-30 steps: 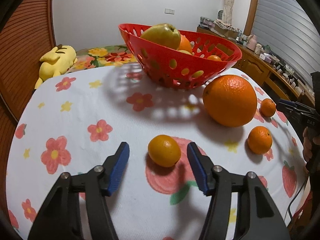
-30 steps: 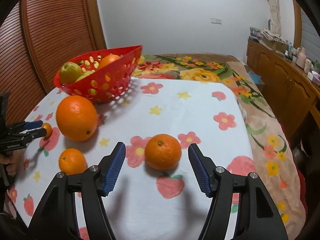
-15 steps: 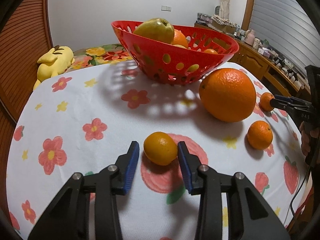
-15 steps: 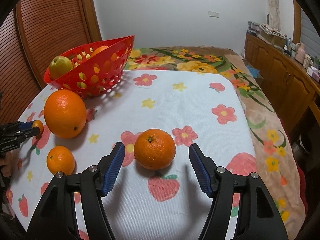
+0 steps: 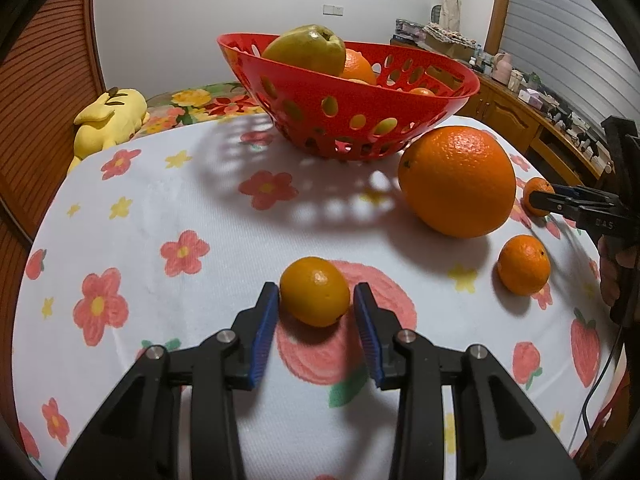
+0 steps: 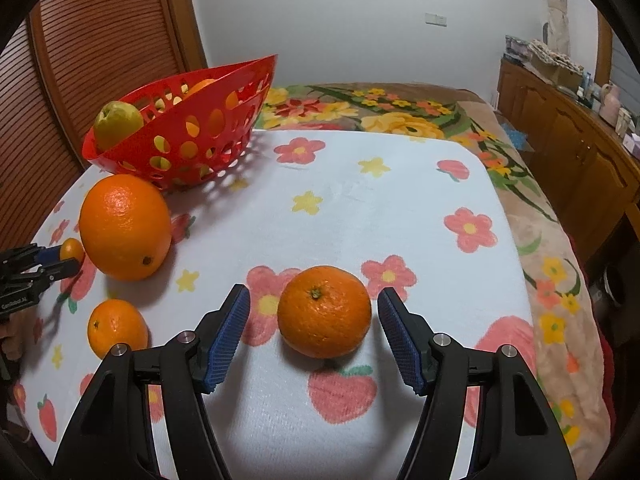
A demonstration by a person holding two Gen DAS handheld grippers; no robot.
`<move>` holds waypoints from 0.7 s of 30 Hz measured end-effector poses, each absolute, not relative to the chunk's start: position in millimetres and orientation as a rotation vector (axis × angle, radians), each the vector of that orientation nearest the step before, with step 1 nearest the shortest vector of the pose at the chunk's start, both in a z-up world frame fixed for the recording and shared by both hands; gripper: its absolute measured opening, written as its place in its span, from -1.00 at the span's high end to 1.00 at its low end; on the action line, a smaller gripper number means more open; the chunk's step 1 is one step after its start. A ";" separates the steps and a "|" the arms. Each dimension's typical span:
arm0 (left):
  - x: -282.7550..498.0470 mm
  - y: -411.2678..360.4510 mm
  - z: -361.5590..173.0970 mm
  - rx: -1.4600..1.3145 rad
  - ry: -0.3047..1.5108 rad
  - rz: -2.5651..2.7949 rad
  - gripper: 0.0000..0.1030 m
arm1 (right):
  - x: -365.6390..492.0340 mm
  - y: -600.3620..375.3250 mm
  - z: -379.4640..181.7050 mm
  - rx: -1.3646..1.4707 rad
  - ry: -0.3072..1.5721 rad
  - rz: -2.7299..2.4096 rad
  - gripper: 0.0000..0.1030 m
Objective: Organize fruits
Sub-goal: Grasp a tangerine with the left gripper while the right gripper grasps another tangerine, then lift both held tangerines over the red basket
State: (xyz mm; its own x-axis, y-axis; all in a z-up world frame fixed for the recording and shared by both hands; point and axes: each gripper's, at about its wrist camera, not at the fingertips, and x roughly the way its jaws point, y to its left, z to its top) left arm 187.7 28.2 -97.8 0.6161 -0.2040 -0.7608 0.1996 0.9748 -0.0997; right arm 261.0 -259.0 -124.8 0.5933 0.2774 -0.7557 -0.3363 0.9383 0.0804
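Left wrist view: the left gripper (image 5: 316, 300) is clamped on a small orange (image 5: 314, 297) near the table's (image 5: 224, 248) near edge. The right gripper (image 6: 314, 316) stands released around a mandarin (image 6: 324, 311) resting mid-table. The red basket (image 5: 352, 100) occupies the far edge.
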 end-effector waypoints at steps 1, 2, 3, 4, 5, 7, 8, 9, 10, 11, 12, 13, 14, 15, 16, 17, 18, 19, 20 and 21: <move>187.8 28.6 -97.7 -0.004 0.875 -0.232 0.37 | 262.1 -257.8 -125.6 -0.074 0.869 0.356 -0.25; 187.4 28.6 -97.6 -0.006 0.872 -0.235 0.37 | 263.1 -257.2 -126.4 -0.077 0.873 0.353 -0.24; 187.0 28.9 -97.4 -0.007 0.870 -0.239 0.38 | 263.9 -256.5 -127.1 -0.079 0.877 0.350 -0.21; 186.0 28.6 -96.9 -0.007 0.868 -0.238 0.38 | 264.6 -256.3 -128.2 -0.082 0.880 0.346 -0.11; 185.8 28.9 -96.6 -0.007 0.866 -0.236 0.38 | 265.3 -256.1 -129.4 -0.086 0.884 0.341 -0.09; 185.0 28.7 -95.9 -0.008 0.861 -0.235 0.39 | 266.3 -256.6 -131.7 -0.093 0.888 0.332 0.03; 184.6 28.9 -95.3 -0.009 0.858 -0.235 0.39 | 266.9 -257.7 -132.8 -0.093 0.890 0.329 0.05; 184.0 28.8 -94.6 -0.009 0.854 -0.234 0.39 | 267.5 -258.2 -134.1 -0.091 0.893 0.329 0.08; 183.3 28.4 -93.9 -0.008 0.850 -0.232 0.39 | 267.4 -259.4 -135.1 -0.084 0.891 0.335 0.08; 182.8 28.5 -93.3 -0.006 0.846 -0.231 0.39 | 267.6 -260.7 -135.1 -0.077 0.890 0.338 0.08; 182.6 28.0 -92.7 -0.005 0.843 -0.230 0.39 | 267.7 -261.1 -135.0 -0.075 0.890 0.338 0.09; 182.0 28.0 -91.8 -0.003 0.837 -0.229 0.39 | 267.8 -261.2 -134.9 -0.075 0.890 0.338 0.09; 181.2 28.1 -91.0 -0.006 0.833 -0.231 0.39 | 267.9 -261.2 -134.9 -0.076 0.890 0.338 0.09; 180.3 28.0 -90.1 -0.011 0.829 -0.230 0.39 | 268.2 -262.1 -134.6 -0.076 0.890 0.338 0.09; 179.8 28.0 -89.5 -0.014 0.825 -0.219 0.39 | 267.8 -261.9 -134.8 -0.074 0.890 0.339 0.09; 179.4 27.5 -89.0 -0.016 0.822 -0.217 0.39 | 267.5 -261.2 -134.8 -0.077 0.889 0.338 0.09; 178.6 26.4 -88.3 -0.017 0.819 -0.221 0.39 | 267.5 -261.4 -134.5 -0.080 0.887 0.338 0.09; 178.0 25.1 -87.7 -0.018 0.817 -0.223 0.39 | 267.4 -261.2 -134.3 -0.078 0.887 0.338 0.10; 177.4 23.9 -86.8 -0.018 0.815 -0.225 0.39 | 267.1 -261.7 -134.1 -0.076 0.886 0.342 0.10; 176.8 23.0 -85.8 -0.019 0.812 -0.226 0.39 | 266.4 -260.9 -133.8 -0.075 0.883 0.347 0.10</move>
State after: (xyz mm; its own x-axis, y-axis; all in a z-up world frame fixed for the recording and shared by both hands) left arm 176.8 23.0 -85.8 0.6654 -0.2079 -0.7169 0.1933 0.9757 -0.1036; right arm 266.4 -260.9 -133.8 0.5830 0.2662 -0.7677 -0.3276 0.9416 0.0777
